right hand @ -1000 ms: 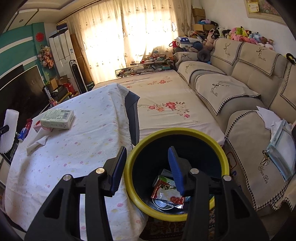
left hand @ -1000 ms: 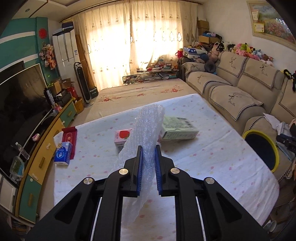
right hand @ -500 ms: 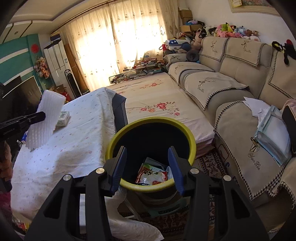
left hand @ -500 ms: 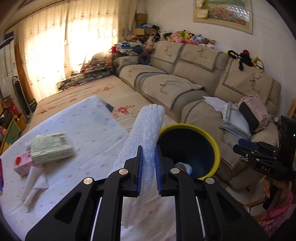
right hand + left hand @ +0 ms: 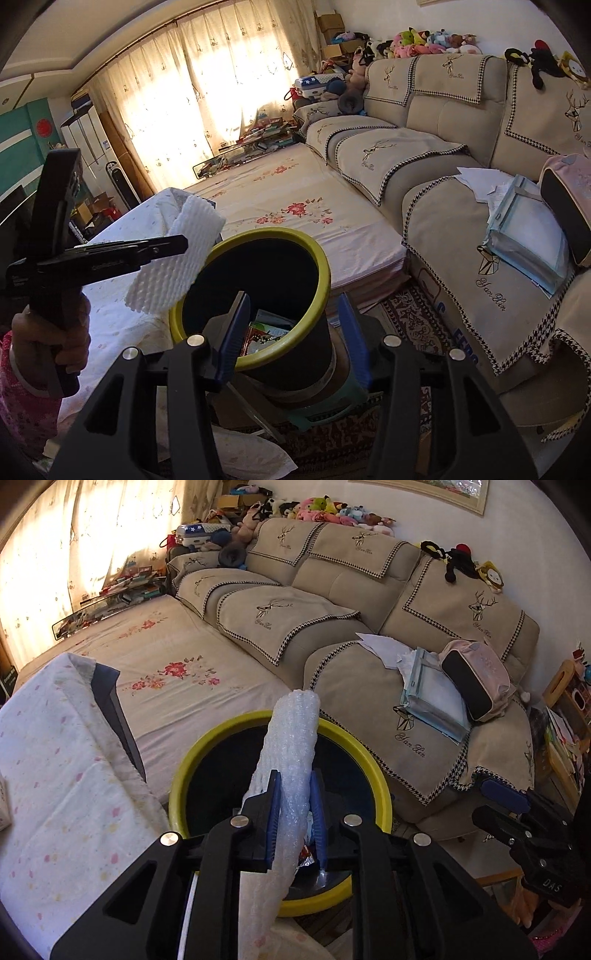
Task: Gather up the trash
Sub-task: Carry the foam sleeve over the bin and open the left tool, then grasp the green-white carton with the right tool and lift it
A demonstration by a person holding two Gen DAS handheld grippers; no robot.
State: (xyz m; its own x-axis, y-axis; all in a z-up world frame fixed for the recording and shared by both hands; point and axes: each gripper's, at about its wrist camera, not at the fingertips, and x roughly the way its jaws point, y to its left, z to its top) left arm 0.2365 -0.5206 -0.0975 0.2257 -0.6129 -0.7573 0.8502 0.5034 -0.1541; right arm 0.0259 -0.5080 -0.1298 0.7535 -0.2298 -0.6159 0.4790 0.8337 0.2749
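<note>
Over bin rim, clamped bubble wrap

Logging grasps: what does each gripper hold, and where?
The left gripper pinches the bubble wrap near its middle, above the bin. The right gripper is open, holding nothing.

Bubbly plastic wrap; glossy plastic bin.

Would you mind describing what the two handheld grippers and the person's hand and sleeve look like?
The left gripper and right gripper are matte black plastic with angular cut-out arms, round silver screws and blue ribbed pads on the fingers. The right one's body shows white lettering reading DAS. The bare hand emerges from a pink patterned sleeve. No cables are visible.
</note>
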